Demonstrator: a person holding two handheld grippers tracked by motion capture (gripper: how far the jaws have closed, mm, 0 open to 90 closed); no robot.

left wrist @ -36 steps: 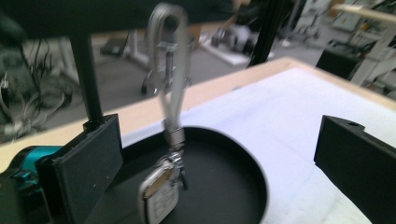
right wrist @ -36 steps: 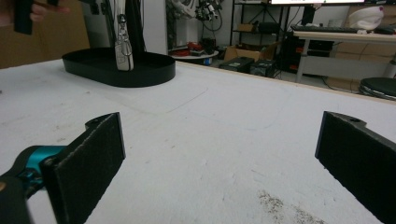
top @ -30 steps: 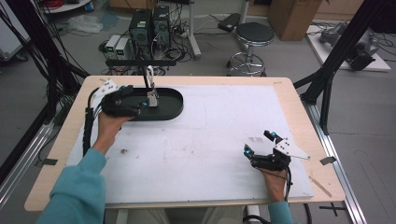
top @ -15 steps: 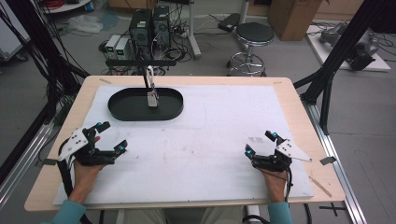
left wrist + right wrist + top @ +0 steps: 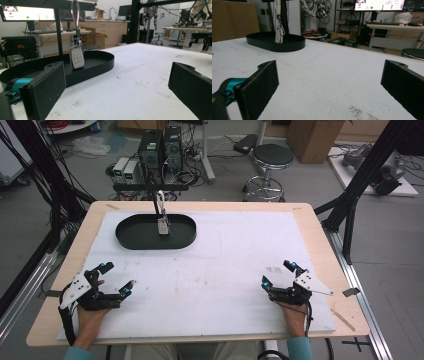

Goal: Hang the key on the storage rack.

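A white car key fob (image 5: 163, 225) (image 5: 77, 58) (image 5: 278, 35) hangs by a loop from a black overhead bar (image 5: 150, 186), dangling over a black oval tray (image 5: 130, 236) (image 5: 97, 63) (image 5: 292, 42) at the table's far left. My left gripper (image 5: 118, 278) (image 5: 113, 87) rests open near the front left edge, nothing between its jaws. At the front right, my right gripper (image 5: 278, 273) (image 5: 329, 85) is open and holds nothing too.
A white mat (image 5: 220, 270) covers most of the wooden table (image 5: 320, 245). Black frame posts (image 5: 350, 205) stand at the table's right and left. A stool (image 5: 270, 157) and computers (image 5: 160, 145) sit on the floor beyond the far edge.
My left gripper has let go at the tray and pulled back to the front left edge, then settled slightly rightward. The fob hangs over the tray. The right gripper stayed put.
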